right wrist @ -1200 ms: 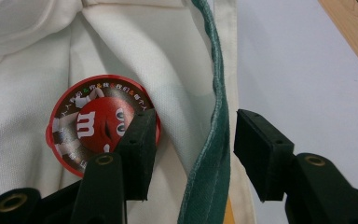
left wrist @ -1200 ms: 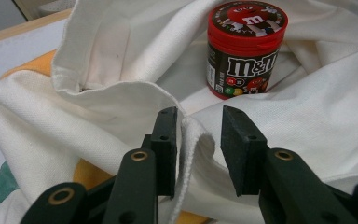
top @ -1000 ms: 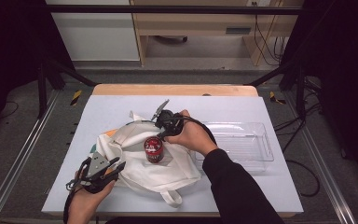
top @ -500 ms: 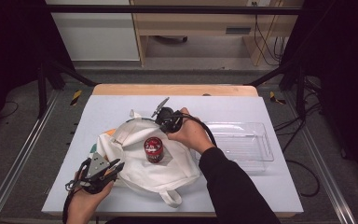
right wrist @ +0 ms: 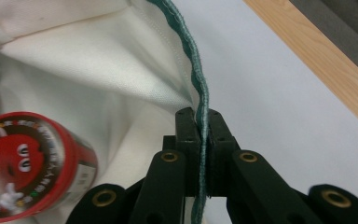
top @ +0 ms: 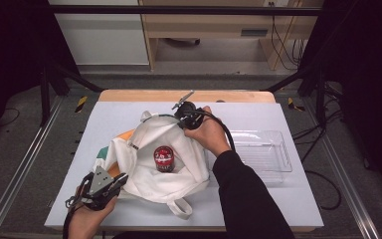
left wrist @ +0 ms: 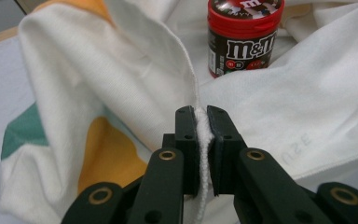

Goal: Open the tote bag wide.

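- The bench (top: 288,199) carries one white cloth bag (top: 179,149), spread across the middle of the high view, with orange and green patches at its left side.
- One clear plastic tray (top: 263,154) lies flat just right of the bag, beyond your right forearm.
- One red-lidded candy jar (top: 163,159) stands upright in the middle of the bag, on the white cloth. It lies between your two tools: up and to the right of the left one, down and to the left of the right one. I judge the right one slightly nearer to it.
- Your right hand-held gripper (right wrist: 203,116) has its jaws pressed together on the bag's green-trimmed rim (right wrist: 200,93). In the high view it sits at the upper edge of the bag (top: 186,113).
- Your left hand-held gripper (left wrist: 203,112) has just been closing and now pinches a fold of the bag's white edge (left wrist: 198,93) between its jaws. In the high view it sits at the lower left of the bag (top: 122,179).
- The line between the two pinches runs diagonally, lower left to upper right, across the jar. By my reading the coming move turns on that line: the mouth is held at opposite points with the jar in the middle.
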### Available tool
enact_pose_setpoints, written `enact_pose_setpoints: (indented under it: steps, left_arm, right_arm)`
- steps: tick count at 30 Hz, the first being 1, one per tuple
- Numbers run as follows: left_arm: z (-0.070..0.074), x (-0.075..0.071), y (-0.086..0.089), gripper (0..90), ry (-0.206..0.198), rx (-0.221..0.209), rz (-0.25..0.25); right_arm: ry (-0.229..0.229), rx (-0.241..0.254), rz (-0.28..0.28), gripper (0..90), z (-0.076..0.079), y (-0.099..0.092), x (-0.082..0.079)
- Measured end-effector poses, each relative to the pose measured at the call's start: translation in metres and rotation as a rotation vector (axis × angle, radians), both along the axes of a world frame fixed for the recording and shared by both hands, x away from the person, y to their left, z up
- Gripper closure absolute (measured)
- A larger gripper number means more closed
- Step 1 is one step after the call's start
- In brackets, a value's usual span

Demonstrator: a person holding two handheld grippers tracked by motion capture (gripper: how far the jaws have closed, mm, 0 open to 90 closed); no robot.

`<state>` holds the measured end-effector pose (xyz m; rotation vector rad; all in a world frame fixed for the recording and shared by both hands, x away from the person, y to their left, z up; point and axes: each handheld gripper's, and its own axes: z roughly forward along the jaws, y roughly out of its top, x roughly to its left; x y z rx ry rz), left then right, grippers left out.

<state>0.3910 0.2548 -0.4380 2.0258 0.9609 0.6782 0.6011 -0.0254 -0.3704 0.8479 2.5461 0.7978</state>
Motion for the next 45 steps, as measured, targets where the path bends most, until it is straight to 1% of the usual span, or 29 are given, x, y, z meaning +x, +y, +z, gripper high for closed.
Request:
enact_pose_setpoints:
  steps: [3, 7, 8, 11, 15, 18, 20, 23, 25, 27, 29, 31, 35, 36, 37, 38, 41, 43, 44, 45]
  left_arm:
    - [-0.002, -0.002, 0.004, 83.4, 0.007, -0.002, 0.007]
    - [-0.003, -0.002, 0.007, 83.3, 0.012, -0.004, 0.008]
    - [-0.003, -0.002, 0.007, 83.3, 0.008, -0.011, 0.01]
    - [-0.005, -0.001, 0.006, 83.2, 0.009, -0.016, 0.011]
    - [-0.005, -0.001, 0.007, 83.1, 0.009, -0.021, 0.012]
    - [-0.006, 0.0, 0.007, 83.0, 0.007, -0.04, 0.018]
    - [-0.006, 0.0, 0.007, 82.9, 0.005, -0.042, 0.018]
    - [-0.006, 0.0, 0.006, 82.9, 0.004, -0.041, 0.017]
    - [-0.006, 0.0, 0.006, 82.8, -0.001, -0.043, 0.019]
    - [-0.006, 0.0, 0.005, 82.8, -0.002, -0.044, 0.018]
    - [-0.006, 0.0, 0.005, 82.7, -0.004, -0.046, 0.018]
    - [-0.006, 0.0, 0.005, 82.7, -0.006, -0.045, 0.016]
    - [-0.005, 0.0, 0.005, 82.7, -0.009, -0.043, 0.013]
    - [-0.005, 0.0, 0.005, 82.7, -0.009, -0.043, 0.013]
    - [-0.005, -0.001, 0.004, 82.7, -0.011, -0.045, 0.013]
    - [-0.005, -0.001, 0.004, 82.7, -0.013, -0.046, 0.014]
    - [-0.004, -0.001, 0.004, 82.7, -0.027, -0.049, 0.013]
    - [-0.003, -0.002, 0.004, 82.7, -0.032, -0.054, 0.012]
    - [-0.003, -0.002, 0.004, 82.7, -0.039, -0.055, 0.012]
    - [-0.001, -0.003, 0.003, 82.7, -0.058, -0.063, 0.013]
  right_arm:
    - [0.01, -0.015, -0.017, 86.9, -0.004, -0.002, 0.004]
    - [0.007, -0.033, -0.013, 86.8, -0.006, 0.001, 0.003]
    - [0.001, -0.037, -0.012, 86.7, -0.006, 0.002, 0.003]
    - [0.014, -0.037, -0.015, 86.5, -0.006, 0.002, 0.001]
    - [0.002, -0.022, 0.014, 86.0, -0.003, 0.005, -0.004]
    - [-0.001, -0.021, 0.022, 85.4, -0.003, 0.005, -0.006]
    - [-0.001, -0.014, 0.024, 85.0, -0.003, 0.004, -0.006]
    - [0.003, -0.018, 0.025, 83.2, -0.004, 0.004, -0.005]
    - [0.005, -0.012, 0.028, 73.2, -0.005, 0.003, -0.005]
    - [0.001, -0.01, 0.033, 66.2, -0.005, 0.002, -0.006]
    - [-0.004, 0.008, 0.037, 57.6, -0.003, 0.002, -0.007]
    - [-0.003, 0.018, 0.055, 50.8, -0.002, 0.003, -0.009]
    - [-0.016, 0.022, 0.079, 42.5, -0.003, 0.004, -0.009]
    - [-0.016, 0.022, 0.079, 42.5, -0.003, 0.004, -0.009]
    - [-0.024, 0.017, 0.077, 38.4, -0.005, 0.006, -0.009]
    - [-0.033, 0.016, 0.085, 37.5, -0.006, 0.007, -0.008]
    - [-0.04, 0.013, 0.094, 36.4, -0.008, 0.012, -0.009]
    - [-0.042, -0.003, 0.113, 36.9, -0.009, 0.016, -0.009]
    - [-0.038, -0.015, 0.119, 37.9, -0.01, 0.018, -0.009]
    - [-0.034, -0.022, 0.123, 39.0, -0.011, 0.02, -0.009]
